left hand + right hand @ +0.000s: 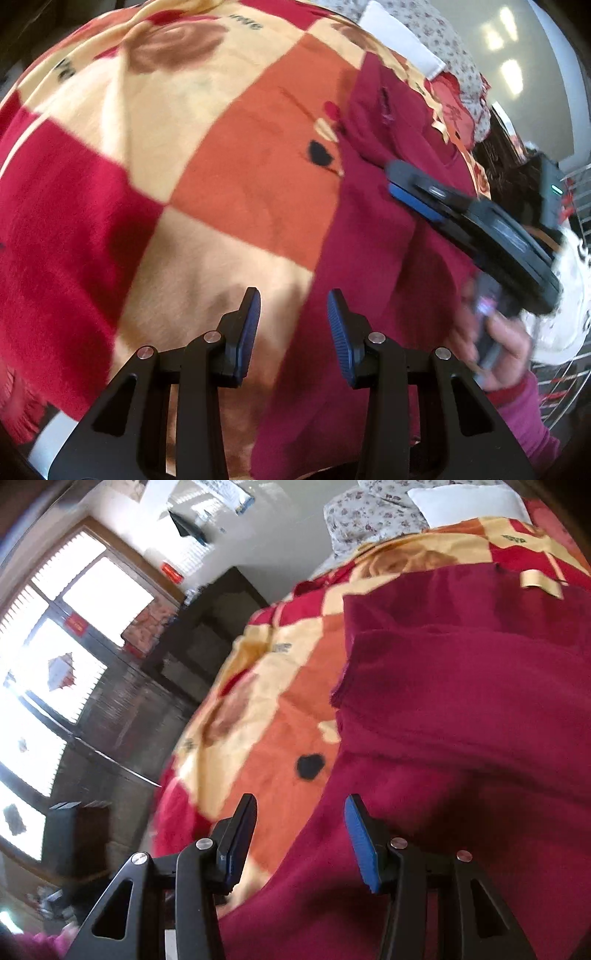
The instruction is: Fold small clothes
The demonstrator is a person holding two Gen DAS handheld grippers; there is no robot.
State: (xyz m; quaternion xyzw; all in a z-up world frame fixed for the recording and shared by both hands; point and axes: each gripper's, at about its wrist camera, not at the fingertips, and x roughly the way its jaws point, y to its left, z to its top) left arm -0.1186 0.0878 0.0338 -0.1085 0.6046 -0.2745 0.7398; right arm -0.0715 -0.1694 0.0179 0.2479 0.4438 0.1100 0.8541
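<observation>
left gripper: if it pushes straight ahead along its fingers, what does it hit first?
Most likely the left edge of the maroon garment, where it lies on the checked blanket. The left gripper is open and empty, and that edge runs right through its gap. Blur and unclear depth mean it could land on blanket instead.

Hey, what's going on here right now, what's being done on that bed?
A person with a handheld gripper in each hand is working on a dark red garment spread over a checked red, orange and cream blanket on a bed. Both the left gripper and the right gripper are open and hold nothing, each poised over the garment's edge. In the left wrist view the right gripper sits above the cloth further along. The garment looks partly folded, with one layer over another.
</observation>
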